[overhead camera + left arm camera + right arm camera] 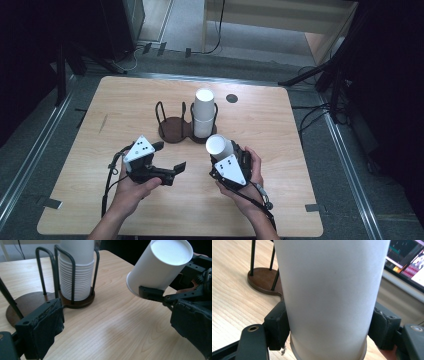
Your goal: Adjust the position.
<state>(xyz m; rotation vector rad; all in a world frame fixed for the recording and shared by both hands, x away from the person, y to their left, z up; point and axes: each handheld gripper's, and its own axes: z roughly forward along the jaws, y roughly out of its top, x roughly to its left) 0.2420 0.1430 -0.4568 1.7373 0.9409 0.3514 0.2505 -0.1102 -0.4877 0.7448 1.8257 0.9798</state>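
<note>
1. Centrally, the right gripper (223, 150) pinches 1 white paper cup (218, 145) near its rim, base tilted upward, above the wooden table (280, 165).
2. Its 2 pads (277, 325) press the cup wall from either side.
3. Left gripper (170, 159): jaws spread, nothing between them.
4. Stack of cups (203, 114) stands upright in 1 ring of the dark cup holder (172, 129), just beyond the held cup.

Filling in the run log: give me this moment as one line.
right tongs: shut on paper cup, upside down, off table | left tongs: open, empty | cup stack: in holder
</note>
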